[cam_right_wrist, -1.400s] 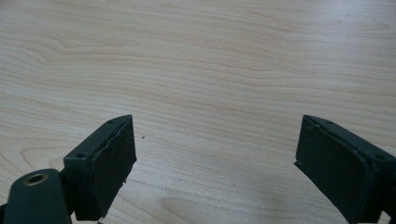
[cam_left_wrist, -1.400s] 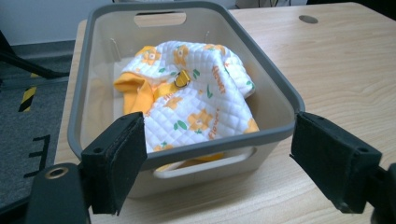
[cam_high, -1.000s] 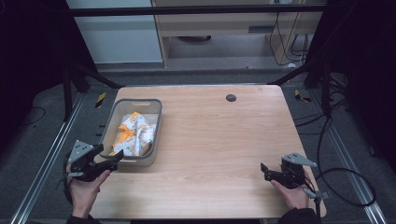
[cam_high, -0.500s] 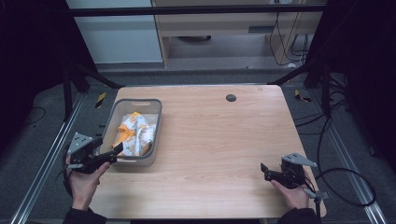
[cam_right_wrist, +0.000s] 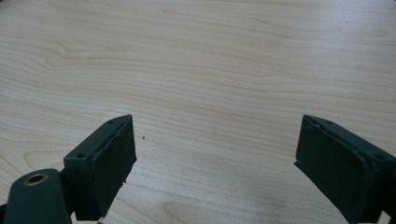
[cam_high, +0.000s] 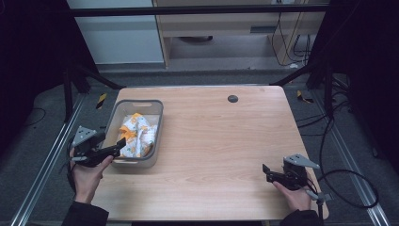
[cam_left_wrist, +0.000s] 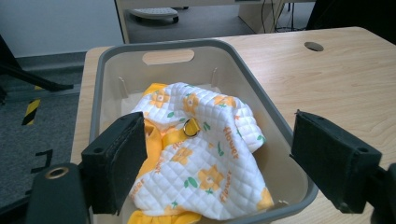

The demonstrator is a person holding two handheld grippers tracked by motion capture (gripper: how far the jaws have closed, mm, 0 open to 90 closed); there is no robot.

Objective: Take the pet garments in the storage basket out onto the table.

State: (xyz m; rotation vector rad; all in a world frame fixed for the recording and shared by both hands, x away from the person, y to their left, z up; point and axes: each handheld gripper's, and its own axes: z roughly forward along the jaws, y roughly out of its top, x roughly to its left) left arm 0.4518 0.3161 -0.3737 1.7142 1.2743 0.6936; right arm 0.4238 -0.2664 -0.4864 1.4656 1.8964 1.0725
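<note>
Dim room; grey floor (cam_high: pixel 42 155), perhaps carpet; white cabinet (cam_high: pixel 113 33).

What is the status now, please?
Left gripper open, at the bin. Right gripper open over bare table. Quilted garment in bin. Nothing in the way.

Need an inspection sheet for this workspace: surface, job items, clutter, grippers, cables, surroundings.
Surface: light wooden table, dark round grommet hole near far edge.
Job's things: grey plastic bin at table's left; white quilted garment with orange flowers inside, metal ring on its yellow strap.
Clutter: nothing seen.
Grippers: left gripper open, at bin's near rim; right gripper open, over bare wood.
Cables: black cable trails right.
Surroundings: dark frame, grey floor.
</note>
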